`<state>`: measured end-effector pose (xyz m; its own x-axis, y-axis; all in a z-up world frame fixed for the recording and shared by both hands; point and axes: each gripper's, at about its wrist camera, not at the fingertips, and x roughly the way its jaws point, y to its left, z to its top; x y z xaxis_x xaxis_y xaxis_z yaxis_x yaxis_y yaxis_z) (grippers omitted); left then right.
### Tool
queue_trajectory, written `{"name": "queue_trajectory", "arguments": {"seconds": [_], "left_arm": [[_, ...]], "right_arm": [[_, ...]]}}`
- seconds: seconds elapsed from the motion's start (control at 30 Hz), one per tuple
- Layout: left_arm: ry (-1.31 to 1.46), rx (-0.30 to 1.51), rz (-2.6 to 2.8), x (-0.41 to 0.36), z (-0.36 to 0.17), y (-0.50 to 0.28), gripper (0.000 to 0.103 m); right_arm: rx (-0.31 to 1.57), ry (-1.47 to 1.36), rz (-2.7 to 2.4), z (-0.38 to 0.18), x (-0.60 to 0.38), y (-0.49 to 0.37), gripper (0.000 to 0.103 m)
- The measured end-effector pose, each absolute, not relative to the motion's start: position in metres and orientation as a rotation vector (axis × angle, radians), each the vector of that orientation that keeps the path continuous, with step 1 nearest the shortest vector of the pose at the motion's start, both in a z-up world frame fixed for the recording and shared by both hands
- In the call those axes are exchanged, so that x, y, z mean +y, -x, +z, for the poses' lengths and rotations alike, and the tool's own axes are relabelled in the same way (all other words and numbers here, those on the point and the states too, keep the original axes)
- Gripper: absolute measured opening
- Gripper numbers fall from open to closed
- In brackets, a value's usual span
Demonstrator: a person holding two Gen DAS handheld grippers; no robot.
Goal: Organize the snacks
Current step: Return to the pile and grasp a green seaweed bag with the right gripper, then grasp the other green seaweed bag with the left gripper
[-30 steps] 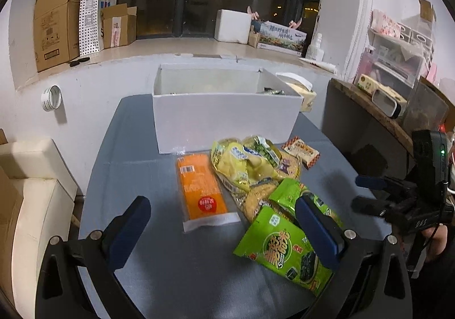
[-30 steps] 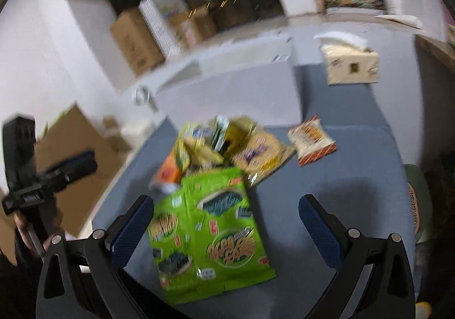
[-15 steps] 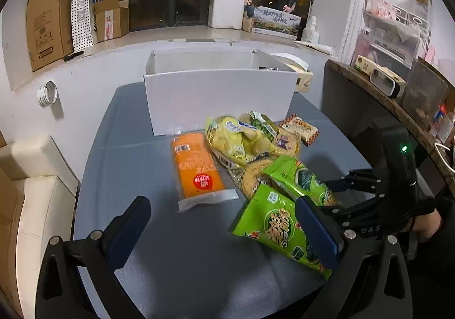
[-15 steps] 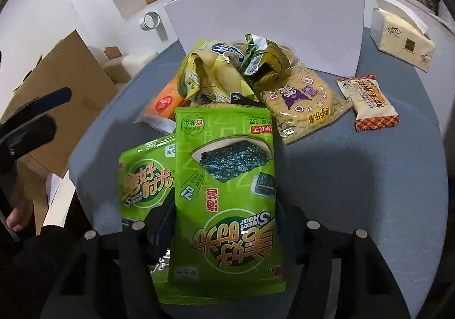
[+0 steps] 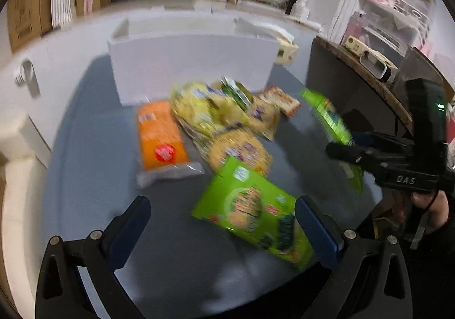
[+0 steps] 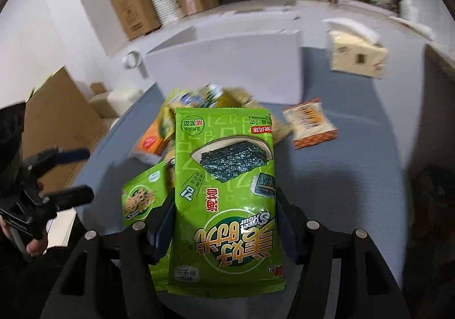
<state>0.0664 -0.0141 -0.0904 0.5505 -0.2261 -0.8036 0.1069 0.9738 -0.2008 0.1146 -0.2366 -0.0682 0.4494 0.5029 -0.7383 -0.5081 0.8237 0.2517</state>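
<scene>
My right gripper (image 6: 226, 222) is shut on a green seaweed snack bag (image 6: 224, 176) and holds it up off the table by its sides. In the left wrist view the same bag (image 5: 327, 117) hangs at the right in that gripper (image 5: 349, 148). A second green bag (image 5: 250, 208) lies flat on the grey-blue table (image 5: 99, 176). My left gripper (image 5: 221, 213) stands open just above its near end. Behind are an orange pack (image 5: 160, 137), yellow bags (image 5: 204, 108), a round cracker pack (image 5: 239, 148) and a small orange-and-white packet (image 5: 281, 100).
A white open box (image 5: 193, 60) stands at the table's far side behind the snack pile. A tissue box (image 6: 355, 54) sits at the far right corner. A dark counter (image 5: 355, 68) with clutter borders the right. Cardboard boxes (image 6: 130, 6) line the window ledge.
My right gripper closed on the top green seaweed bag and lifted it off the pile. My left gripper dipped lower and closer to the other green bag.
</scene>
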Motion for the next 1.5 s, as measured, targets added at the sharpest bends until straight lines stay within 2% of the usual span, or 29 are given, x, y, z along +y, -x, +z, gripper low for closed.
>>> {"name": "queue_trajectory", "arguments": {"seconds": [0.27,0.53,0.6,0.63,0.67,0.7,0.8,0.9,1.07,1.13,1.17,1.2,1.27,1.5], "left_arm": [[0.210,1.076,-0.035,-0.051,-0.097,-0.088,0.103],[0.098,1.199,0.151,-0.086,-0.129,-0.112,0.101],[0.077,1.200,0.174,-0.087,-0.132,-0.113,0.080],[0.078,1.206,0.174,-0.086,-0.133,-0.113,0.077],[0.073,1.199,0.174,-0.087,-0.132,-0.112,0.066],[0.054,1.183,0.168,-0.089,-0.129,-0.111,0.039],[0.044,1.153,0.155,-0.091,-0.120,-0.107,0.025],[0.074,1.174,0.143,-0.086,-0.123,-0.108,0.020],[0.117,1.168,0.125,-0.071,-0.119,-0.108,0.021],[0.187,1.207,0.124,-0.059,-0.121,-0.105,0.048],[0.200,1.218,0.140,-0.056,-0.121,-0.102,0.069],[0.208,1.227,0.167,-0.051,-0.120,-0.098,0.085],[0.210,1.222,0.212,-0.047,-0.116,-0.090,0.099],[0.191,1.301,0.322,-0.046,-0.136,-0.088,0.100]], "right_arm": [[0.849,0.003,0.558,-0.046,-0.261,-0.098,0.067],[0.863,0.018,0.552,-0.056,-0.261,-0.090,0.067],[0.865,0.012,0.550,-0.058,-0.264,-0.088,0.067],[0.866,0.005,0.550,-0.059,-0.265,-0.088,0.067],[0.867,-0.002,0.549,-0.060,-0.267,-0.088,0.067],[0.869,-0.008,0.547,-0.060,-0.269,-0.089,0.067],[0.865,-0.018,0.543,-0.060,-0.272,-0.089,0.067],[0.863,-0.018,0.545,-0.060,-0.271,-0.089,0.067],[0.865,-0.011,0.550,-0.061,-0.268,-0.089,0.067],[0.864,-0.008,0.554,-0.060,-0.267,-0.089,0.067],[0.862,-0.007,0.555,-0.060,-0.267,-0.089,0.067],[0.862,-0.007,0.557,-0.060,-0.267,-0.089,0.067],[0.861,-0.006,0.559,-0.060,-0.266,-0.088,0.067],[0.870,-0.003,0.574,-0.065,-0.263,-0.088,0.067]]}}
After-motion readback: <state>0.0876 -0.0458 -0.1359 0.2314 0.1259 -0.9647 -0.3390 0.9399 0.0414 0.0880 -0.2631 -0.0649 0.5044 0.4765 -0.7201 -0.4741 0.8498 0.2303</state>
